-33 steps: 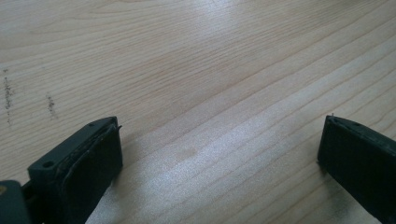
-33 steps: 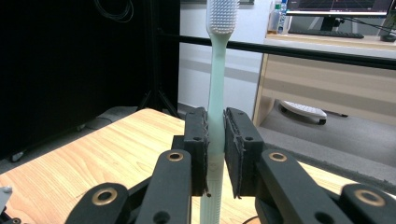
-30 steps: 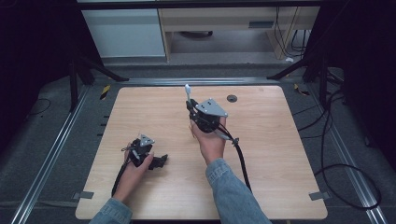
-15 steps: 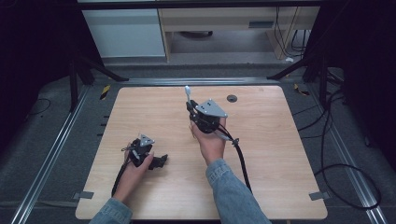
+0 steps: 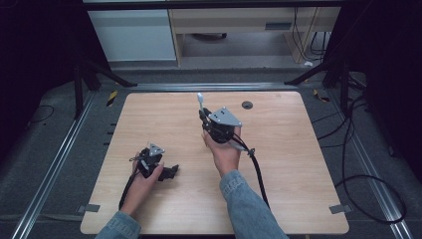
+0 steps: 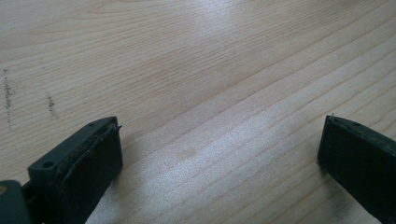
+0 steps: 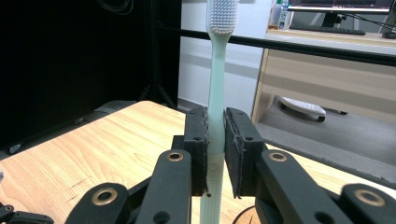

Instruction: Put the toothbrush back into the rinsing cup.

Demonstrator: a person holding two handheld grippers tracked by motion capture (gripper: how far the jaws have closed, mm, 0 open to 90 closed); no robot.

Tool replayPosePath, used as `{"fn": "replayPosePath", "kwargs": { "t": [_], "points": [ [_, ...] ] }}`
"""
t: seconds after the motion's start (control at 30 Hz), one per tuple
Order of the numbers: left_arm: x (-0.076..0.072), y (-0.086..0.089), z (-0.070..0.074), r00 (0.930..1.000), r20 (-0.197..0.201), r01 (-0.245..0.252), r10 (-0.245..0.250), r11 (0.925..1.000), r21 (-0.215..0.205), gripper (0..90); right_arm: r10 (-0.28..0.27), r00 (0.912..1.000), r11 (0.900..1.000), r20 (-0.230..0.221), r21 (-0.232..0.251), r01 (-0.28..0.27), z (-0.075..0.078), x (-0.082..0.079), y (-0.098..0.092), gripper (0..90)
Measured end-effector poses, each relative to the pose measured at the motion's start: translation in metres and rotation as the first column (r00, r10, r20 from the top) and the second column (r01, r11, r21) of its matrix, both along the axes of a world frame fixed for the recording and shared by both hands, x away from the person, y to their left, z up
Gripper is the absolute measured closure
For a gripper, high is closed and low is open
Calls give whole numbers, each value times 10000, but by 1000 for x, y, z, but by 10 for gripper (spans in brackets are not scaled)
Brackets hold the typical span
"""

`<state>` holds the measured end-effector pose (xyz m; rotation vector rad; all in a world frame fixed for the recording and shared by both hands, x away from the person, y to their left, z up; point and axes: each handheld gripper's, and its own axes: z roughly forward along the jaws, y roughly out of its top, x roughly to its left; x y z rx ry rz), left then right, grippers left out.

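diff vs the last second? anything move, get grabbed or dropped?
No visible change. The right gripper stays shut on the pale green plastic toothbrush, bristles up, above the light wooden table. The left gripper stays low over the table near its front left, fingers wide apart with nothing between them.

Table (image 5: pixel 278 164): light wood-grain top, rounded corners, standing on dark grey floor (image 5: pixel 59 149).
On it: small dark round disc (image 5: pixel 247 104), just beyond and to the right of the raised right gripper (image 5: pixel 201 107); left gripper (image 5: pixel 171 172), resting on the near-left part of the top, jaws spread wide over bare wood with faint dark scuffs (image 6: pixel 9 93).
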<state>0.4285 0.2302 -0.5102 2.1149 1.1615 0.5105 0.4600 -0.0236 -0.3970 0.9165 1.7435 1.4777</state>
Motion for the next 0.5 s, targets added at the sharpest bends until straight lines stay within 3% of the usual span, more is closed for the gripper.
{"fn": "replayPosePath", "kwargs": {
  "t": [0.5],
  "points": [
    [0, 0, 0, 10000, 0, -4, 4, 10000, -3, 0, -5, 10000, 10000, -76, -71, 5, -16, 2, -1, 794]
  ]
}}
